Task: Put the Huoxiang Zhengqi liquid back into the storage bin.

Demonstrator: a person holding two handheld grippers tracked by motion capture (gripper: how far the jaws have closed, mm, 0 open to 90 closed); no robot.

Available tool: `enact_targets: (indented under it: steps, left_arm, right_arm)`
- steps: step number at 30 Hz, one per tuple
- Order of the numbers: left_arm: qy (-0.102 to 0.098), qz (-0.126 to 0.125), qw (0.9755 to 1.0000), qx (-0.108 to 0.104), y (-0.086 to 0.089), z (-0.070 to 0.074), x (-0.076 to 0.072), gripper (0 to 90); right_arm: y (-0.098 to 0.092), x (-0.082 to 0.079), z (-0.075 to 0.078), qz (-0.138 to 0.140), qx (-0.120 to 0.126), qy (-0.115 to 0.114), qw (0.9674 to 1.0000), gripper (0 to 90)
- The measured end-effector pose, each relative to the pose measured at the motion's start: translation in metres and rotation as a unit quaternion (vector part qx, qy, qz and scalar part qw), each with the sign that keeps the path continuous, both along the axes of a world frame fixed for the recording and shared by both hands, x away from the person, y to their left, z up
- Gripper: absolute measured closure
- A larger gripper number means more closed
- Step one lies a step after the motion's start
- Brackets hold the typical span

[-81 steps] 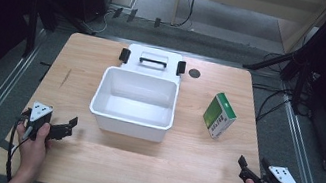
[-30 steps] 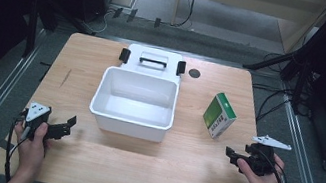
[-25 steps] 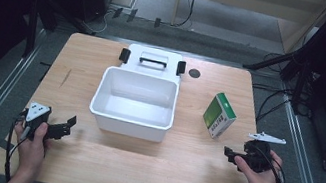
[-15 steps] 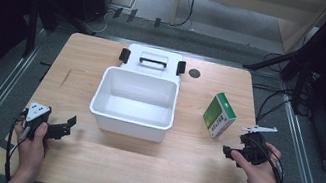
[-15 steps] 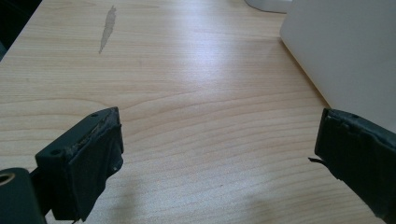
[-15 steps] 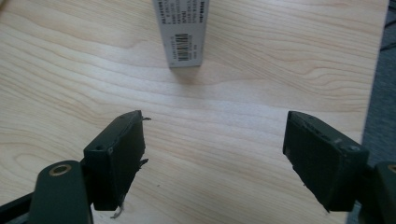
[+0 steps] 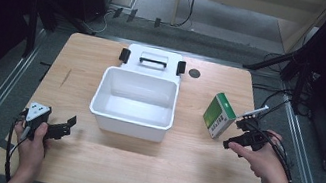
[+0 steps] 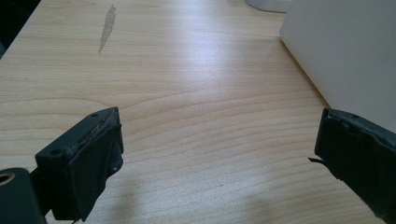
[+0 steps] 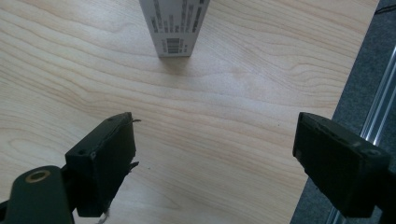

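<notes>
On the right part of the counter (image 7: 176, 175), just right of the white bin (image 7: 97, 105) and apart from it, standing upright and turned at a slant: the green-and-white carton (image 7: 219, 115), its barcoded narrow face looking toward the right gripper (image 7: 236, 133). Hovering low over the wood just short of that carton, jaws spread wide with nothing between them. Resting well apart at the near left corner, the left gripper (image 7: 65, 127), jaws likewise spread and empty, pointing past the bin's outer wall.

Judging the risk: probably tipping or skidding the carton, given how tall and narrow it looks, if one jaw is touching it before the other or coming in off-centre; possibly shoving it toward the counter's right edge, which is lying near. Possibly pinching only a corner, given the slanted stance.

Cutting off the carton's top in the right gripper view; leaving its print too small to read. Showing a small dark disc (image 7: 194, 73) beyond the bin, beside the lid (image 7: 154, 59), without making clear what it is.
</notes>
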State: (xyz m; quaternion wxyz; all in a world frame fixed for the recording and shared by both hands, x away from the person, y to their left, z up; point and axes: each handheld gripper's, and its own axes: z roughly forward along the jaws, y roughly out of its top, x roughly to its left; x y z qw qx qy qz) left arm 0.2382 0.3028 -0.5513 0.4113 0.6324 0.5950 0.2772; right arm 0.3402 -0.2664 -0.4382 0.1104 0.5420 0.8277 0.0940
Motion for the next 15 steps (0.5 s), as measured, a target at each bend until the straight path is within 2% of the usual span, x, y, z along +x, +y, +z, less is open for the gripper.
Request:
enact_targets:
  steps: [3,4,6,11,13,15]
  left_arm:
    - [0.000,0.000,1.0000,0.000,0.000,0.000,0.000,2.1]
    - [0.001,0.000,1.0000,0.001,0.000,0.000,0.000,2.1]
    - [0.001,0.000,1.0000,0.002,0.000,0.000,0.000,2.1]
    - [0.002,-0.001,1.0000,0.002,0.000,0.000,0.000,2.1]
    - [0.002,0.000,1.0000,0.003,0.000,0.000,0.000,2.1]
    - [0.002,0.000,1.0000,0.003,0.000,0.000,0.000,2.1]
  right_arm:
    - [0.001,0.004,0.004,0.001,-0.009,0.007,0.9999,13.6]
    - [0.001,0.009,0.008,-0.002,-0.015,0.018,0.9997,13.6]
    - [0.001,0.012,0.010,-0.005,-0.019,0.025,0.9995,13.9]
    - [0.000,0.019,0.016,-0.015,-0.015,0.041,0.9989,15.2]
    - [0.000,0.023,0.021,-0.013,-0.007,0.045,0.9989,21.4]
    - [0.000,0.025,0.022,-0.012,-0.004,0.045,0.9989,22.0]
